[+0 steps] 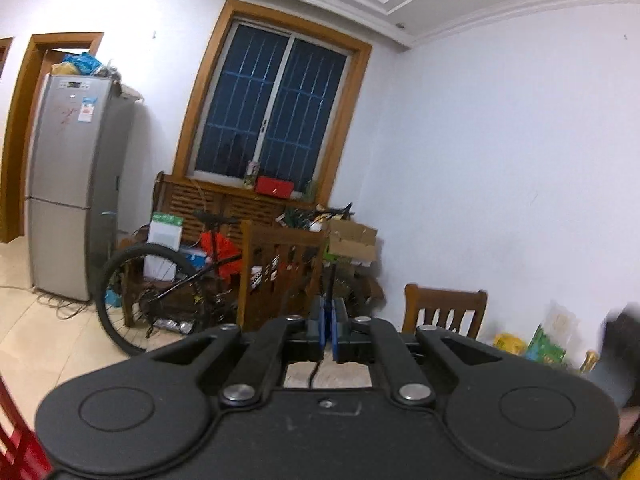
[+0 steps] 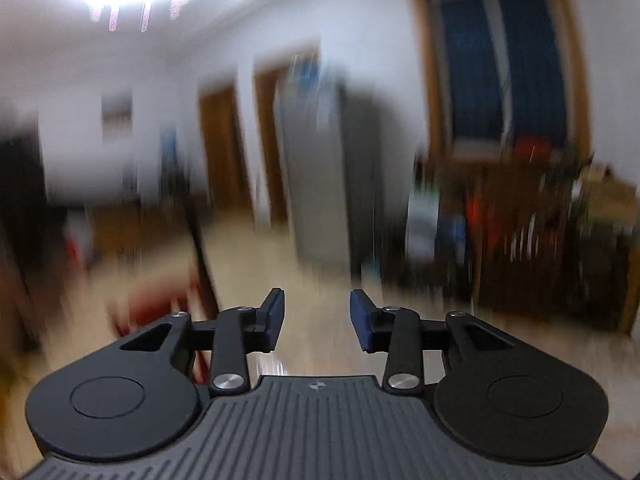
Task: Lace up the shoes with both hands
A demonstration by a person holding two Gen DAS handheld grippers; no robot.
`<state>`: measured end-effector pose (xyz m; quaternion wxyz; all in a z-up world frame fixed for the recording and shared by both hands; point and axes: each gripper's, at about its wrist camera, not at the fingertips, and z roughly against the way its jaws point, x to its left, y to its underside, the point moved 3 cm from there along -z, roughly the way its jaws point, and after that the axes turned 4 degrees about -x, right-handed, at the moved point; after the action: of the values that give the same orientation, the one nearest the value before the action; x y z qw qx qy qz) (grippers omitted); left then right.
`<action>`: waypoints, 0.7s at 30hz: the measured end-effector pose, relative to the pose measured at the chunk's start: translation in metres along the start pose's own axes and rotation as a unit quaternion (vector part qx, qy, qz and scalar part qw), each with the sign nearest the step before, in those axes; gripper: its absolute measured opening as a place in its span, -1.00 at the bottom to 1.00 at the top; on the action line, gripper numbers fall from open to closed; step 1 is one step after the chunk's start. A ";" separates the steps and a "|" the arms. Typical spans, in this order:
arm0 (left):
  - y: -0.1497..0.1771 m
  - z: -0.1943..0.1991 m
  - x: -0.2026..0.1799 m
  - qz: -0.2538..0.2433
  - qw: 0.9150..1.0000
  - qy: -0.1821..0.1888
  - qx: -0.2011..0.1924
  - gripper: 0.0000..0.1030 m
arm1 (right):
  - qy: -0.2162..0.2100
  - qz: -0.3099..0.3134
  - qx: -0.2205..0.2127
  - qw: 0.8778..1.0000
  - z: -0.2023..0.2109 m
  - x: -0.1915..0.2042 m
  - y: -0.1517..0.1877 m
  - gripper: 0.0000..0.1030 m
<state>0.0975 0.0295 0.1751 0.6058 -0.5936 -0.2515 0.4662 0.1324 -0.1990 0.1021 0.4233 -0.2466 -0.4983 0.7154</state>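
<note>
L. gripper (image 1: 329,332): blue-padded jaws together, clamped on a thin dark cord (image 1: 314,374), prob. the shoelace, which hangs down below the pads toward the pale floor (image 1: 60,332). R. gripper (image 2: 317,316): jaws apart, nothing between them; a blurred dark strand (image 2: 200,248) slants past its left side, too smeared to identify. Bkgd., left view: fridge (image 1: 68,184), window (image 1: 272,108), bicycle (image 1: 160,280), wooden chair (image 1: 444,308).
</note>
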 end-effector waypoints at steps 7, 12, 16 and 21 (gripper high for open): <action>0.030 0.003 0.010 0.021 0.999 -0.006 0.030 -0.95 | -0.051 0.227 0.209 0.950 -0.082 0.059 0.104 -0.30; 0.036 0.004 0.021 0.039 0.999 -0.014 0.036 -0.95 | -0.070 0.256 0.263 0.928 -0.098 0.076 0.124 -0.29; 0.039 0.000 0.025 0.047 0.998 -0.010 0.042 -0.95 | -0.088 0.245 0.276 0.925 -0.100 0.068 0.118 -0.25; 0.052 -0.001 0.020 0.031 0.998 -0.004 0.061 -0.82 | -0.080 0.275 0.306 0.908 -0.084 0.077 0.124 -0.22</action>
<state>0.0938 0.0390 0.1200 0.6254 -0.5607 -0.2067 0.5019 0.1129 -0.1088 -0.0387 0.2228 -0.1741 -0.1998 0.9382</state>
